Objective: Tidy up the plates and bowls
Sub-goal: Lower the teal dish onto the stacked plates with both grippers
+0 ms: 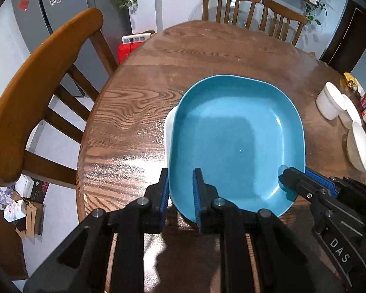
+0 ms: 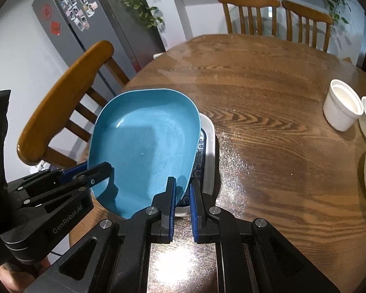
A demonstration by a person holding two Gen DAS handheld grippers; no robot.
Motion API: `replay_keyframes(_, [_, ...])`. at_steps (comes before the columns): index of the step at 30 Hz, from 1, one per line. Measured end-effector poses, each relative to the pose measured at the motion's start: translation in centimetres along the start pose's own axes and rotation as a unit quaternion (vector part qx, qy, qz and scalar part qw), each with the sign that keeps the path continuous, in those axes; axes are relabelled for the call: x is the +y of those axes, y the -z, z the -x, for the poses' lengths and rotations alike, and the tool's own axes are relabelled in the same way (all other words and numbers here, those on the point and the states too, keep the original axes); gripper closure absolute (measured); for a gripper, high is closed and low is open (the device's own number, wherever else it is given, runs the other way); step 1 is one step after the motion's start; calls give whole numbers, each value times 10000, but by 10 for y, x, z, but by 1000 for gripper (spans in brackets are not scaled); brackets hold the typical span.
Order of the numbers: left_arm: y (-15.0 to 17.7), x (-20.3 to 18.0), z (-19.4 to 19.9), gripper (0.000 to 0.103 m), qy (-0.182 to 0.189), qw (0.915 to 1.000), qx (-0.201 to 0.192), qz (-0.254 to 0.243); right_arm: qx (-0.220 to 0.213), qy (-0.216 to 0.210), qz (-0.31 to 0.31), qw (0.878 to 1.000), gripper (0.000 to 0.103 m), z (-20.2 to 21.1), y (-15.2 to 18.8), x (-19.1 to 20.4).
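On the table [image 1: 139, 78], both grippers carry the blue plate [image 1: 234, 134] over a white plate [image 2: 208, 131]: left gripper [image 1: 180, 190] clamps its 7 o'clock rim, right gripper [image 2: 183, 195] its 5 o'clock rim. Stacking step, I judge; next calls for level lowering, then release.

bare table [image 2: 268, 112] ahead, cups [image 2: 342, 108] right

Glare on table [image 1: 124, 166], fisheye-warped edges
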State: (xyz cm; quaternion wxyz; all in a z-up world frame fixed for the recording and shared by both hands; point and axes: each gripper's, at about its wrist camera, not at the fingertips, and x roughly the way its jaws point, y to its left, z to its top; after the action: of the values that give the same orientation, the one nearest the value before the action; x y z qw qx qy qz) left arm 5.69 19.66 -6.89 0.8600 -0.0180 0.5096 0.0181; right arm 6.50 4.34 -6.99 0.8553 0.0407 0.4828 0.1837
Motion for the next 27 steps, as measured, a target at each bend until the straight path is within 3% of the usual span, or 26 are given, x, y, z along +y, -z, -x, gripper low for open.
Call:
replay_keyframes(7, [-1,1,-23,87,-26,9997,257,-36,221,134,-9,9997,91,-22,-3,0])
replay_keyframes(27, [-4,-10,-28,87,-294,9986,166,-410,454,381,48,9982,91,-42,-7,1])
